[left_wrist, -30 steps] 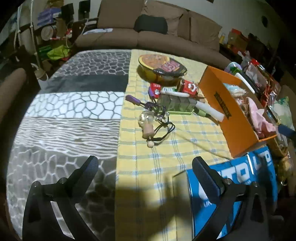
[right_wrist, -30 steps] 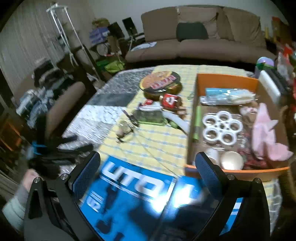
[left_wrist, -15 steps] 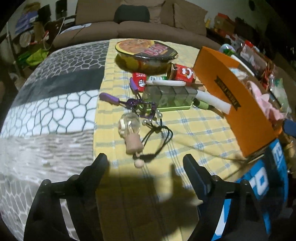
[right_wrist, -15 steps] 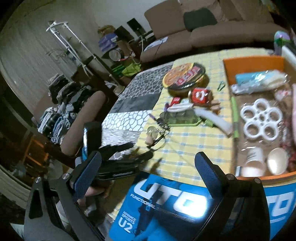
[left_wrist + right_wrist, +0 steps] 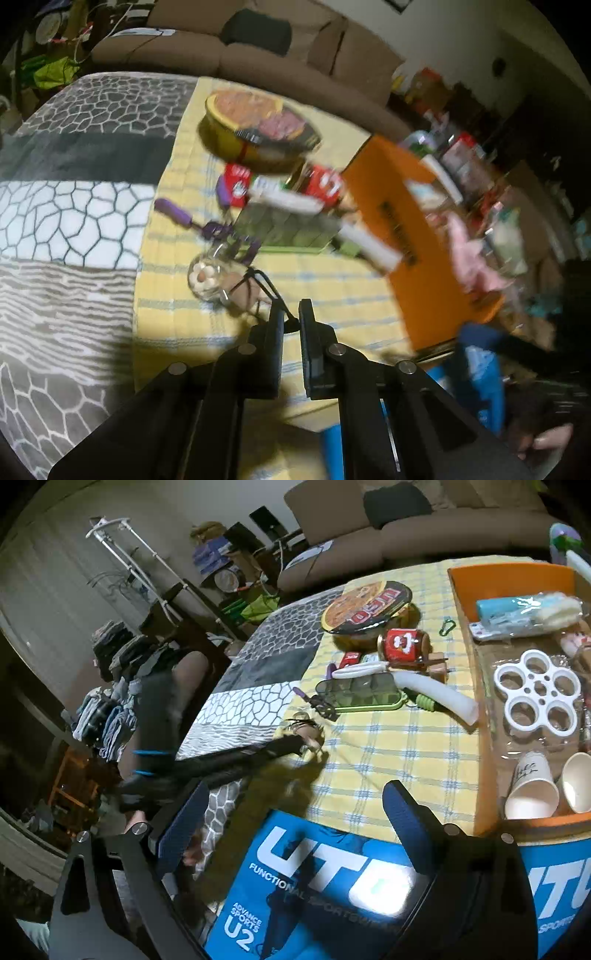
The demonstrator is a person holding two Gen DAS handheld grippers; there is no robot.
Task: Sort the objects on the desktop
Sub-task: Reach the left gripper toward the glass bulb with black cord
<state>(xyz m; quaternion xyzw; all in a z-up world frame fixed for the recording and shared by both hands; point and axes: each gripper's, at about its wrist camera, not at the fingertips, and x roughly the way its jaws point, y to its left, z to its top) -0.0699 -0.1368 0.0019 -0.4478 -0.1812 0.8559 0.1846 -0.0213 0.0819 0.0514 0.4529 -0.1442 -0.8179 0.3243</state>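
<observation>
Near the yellow cloth's left edge, left gripper pinches the bottle charm's cord; right gripper gapes idle; next: lift into orange box.

Brown sofa behind dim, cluttered room

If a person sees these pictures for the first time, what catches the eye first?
Probably the bright orange cardboard box at the right, full of items such as a white plastic ring holder. Next, the left tongs, nearly closed around a black cord beside a small glass bottle on the yellow checked cloth.
</observation>
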